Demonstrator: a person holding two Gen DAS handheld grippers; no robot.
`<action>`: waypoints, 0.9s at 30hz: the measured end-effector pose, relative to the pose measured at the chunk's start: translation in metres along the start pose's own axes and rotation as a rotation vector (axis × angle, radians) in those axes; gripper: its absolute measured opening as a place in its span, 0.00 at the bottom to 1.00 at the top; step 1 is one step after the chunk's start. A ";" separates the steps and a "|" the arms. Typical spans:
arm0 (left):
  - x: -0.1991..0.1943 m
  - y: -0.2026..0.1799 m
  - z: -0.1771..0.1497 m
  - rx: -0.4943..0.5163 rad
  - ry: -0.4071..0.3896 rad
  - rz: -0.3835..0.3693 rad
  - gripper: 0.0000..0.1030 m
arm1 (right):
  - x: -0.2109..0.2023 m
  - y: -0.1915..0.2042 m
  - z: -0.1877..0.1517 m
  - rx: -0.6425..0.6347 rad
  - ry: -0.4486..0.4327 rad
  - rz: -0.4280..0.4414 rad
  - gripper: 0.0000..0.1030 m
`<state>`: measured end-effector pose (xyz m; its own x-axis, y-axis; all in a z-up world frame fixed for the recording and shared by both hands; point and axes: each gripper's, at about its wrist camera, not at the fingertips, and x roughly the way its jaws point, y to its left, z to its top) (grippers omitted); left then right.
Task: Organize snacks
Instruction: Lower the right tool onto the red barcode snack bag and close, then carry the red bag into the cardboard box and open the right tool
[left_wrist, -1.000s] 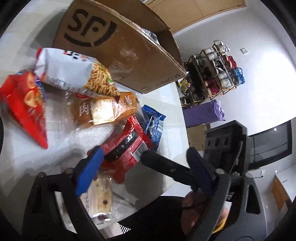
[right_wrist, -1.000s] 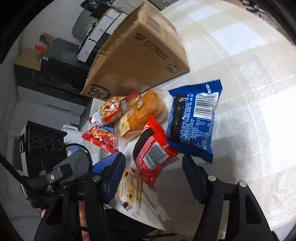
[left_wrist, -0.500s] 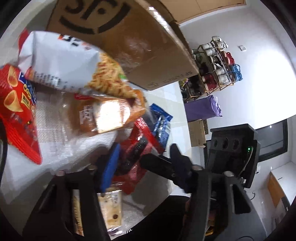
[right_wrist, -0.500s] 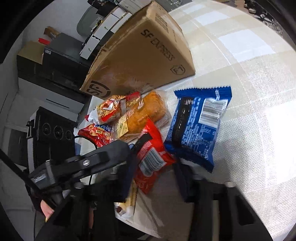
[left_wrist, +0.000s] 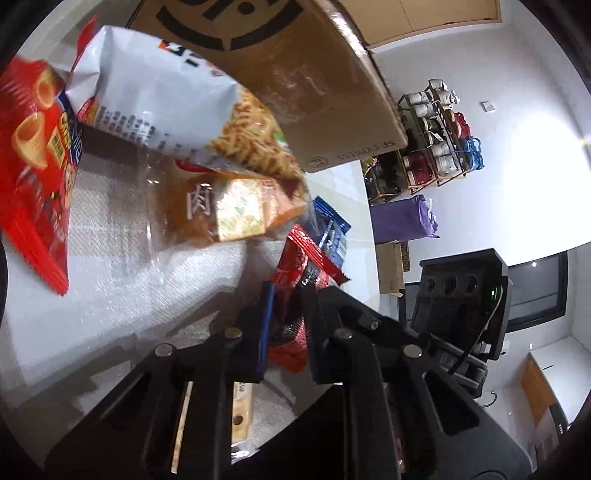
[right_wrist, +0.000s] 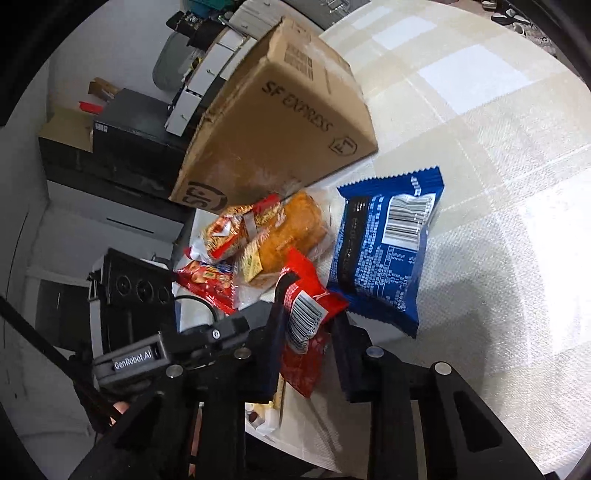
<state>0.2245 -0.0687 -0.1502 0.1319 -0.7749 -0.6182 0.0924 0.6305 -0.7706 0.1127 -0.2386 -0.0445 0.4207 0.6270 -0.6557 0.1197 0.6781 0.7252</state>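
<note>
A small red snack packet (left_wrist: 295, 295) (right_wrist: 306, 314) lies at the near edge of the snack pile. My left gripper (left_wrist: 286, 295) and my right gripper (right_wrist: 306, 325) are both shut on it from opposite sides. Around it lie a blue packet (right_wrist: 384, 251) (left_wrist: 330, 236), an orange bread pack (left_wrist: 229, 210) (right_wrist: 288, 236), a white noodle-snack bag (left_wrist: 177, 114), a red chips bag (left_wrist: 37, 166) and a pale biscuit pack (left_wrist: 240, 413). The SF Express cardboard box (right_wrist: 280, 125) (left_wrist: 306, 85) stands just behind the pile.
The snacks lie on a white tablecloth (right_wrist: 498, 258) whose near edge is close to both grippers. A black cabinet (right_wrist: 110, 155) stands beyond the table on one side. A shelf rack (left_wrist: 436, 136) and purple bin stand on the other side.
Both grippers have moved in from open and closed on the small red packet. The left wrist camera has come closer to the pile.
</note>
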 end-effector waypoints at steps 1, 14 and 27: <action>-0.004 -0.004 -0.006 0.007 -0.004 0.002 0.12 | -0.003 -0.001 0.000 0.002 -0.004 0.004 0.24; -0.040 -0.033 -0.029 0.053 -0.045 -0.020 0.12 | -0.034 0.012 -0.007 -0.011 -0.064 0.047 0.23; -0.129 -0.088 -0.014 0.110 -0.130 -0.026 0.12 | -0.082 0.073 0.019 -0.077 -0.125 0.073 0.23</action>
<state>0.1860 -0.0253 -0.0044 0.2535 -0.7832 -0.5678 0.2040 0.6170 -0.7600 0.1040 -0.2480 0.0659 0.5347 0.6267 -0.5669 0.0172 0.6627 0.7487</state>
